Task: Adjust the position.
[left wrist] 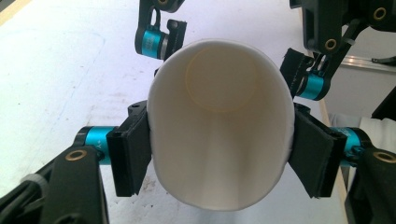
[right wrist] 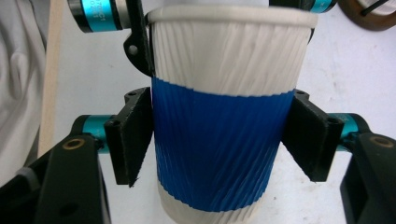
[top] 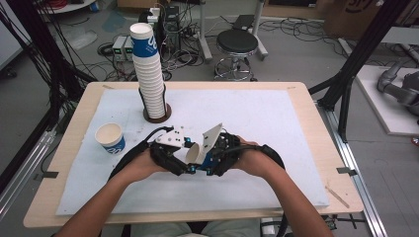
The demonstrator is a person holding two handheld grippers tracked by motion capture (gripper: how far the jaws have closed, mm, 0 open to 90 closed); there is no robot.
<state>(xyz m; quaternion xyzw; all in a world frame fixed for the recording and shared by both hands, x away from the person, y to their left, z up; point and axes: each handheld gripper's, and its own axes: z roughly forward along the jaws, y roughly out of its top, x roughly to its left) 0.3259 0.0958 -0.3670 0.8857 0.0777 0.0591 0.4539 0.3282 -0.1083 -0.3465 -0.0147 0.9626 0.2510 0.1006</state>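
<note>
A paper cup (top: 193, 154) is held above the near middle of the white mat (top: 257, 118), between the two grippers. It lies tipped on its side, its long axis roughly level, mouth facing the left gripper (top: 170, 155) and base toward the right gripper (top: 217, 153). In the left gripper view the jaws pinch the rim, squeezing the mouth into an oval. In the right gripper view the jaws close on the blue band. A single cup (top: 110, 138) stands upright at the left, near the tall stack of cups (top: 149, 74)
</note>
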